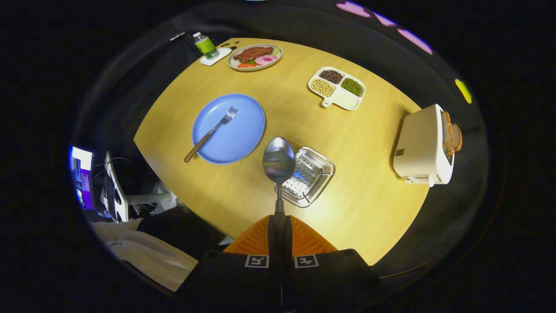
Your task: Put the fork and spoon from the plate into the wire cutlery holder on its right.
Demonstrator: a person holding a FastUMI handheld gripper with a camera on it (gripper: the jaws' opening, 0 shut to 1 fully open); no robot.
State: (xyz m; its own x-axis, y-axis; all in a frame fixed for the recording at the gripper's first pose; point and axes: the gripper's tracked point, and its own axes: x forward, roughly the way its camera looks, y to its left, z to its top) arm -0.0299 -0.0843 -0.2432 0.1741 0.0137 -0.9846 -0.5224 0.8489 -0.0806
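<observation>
My gripper (278, 226) is shut on the handle of a metal spoon (278, 161), held high above the table with its bowl pointing ahead. Below the spoon's bowl, just to its right, stands the wire cutlery holder (309, 176) with a white perforated insert. Left of the holder lies the blue plate (243, 130). A fork (211, 132) with a wooden handle rests across it, tines toward the far side and handle end over the plate's near-left rim.
The round wooden table (369, 191) also carries a white toaster (423, 148) with bread at the right, a divided tray of beans (338, 87), a plate of food (255, 56) and a small bottle (205, 45) on a coaster at the far side. Clutter sits beyond the table's left edge.
</observation>
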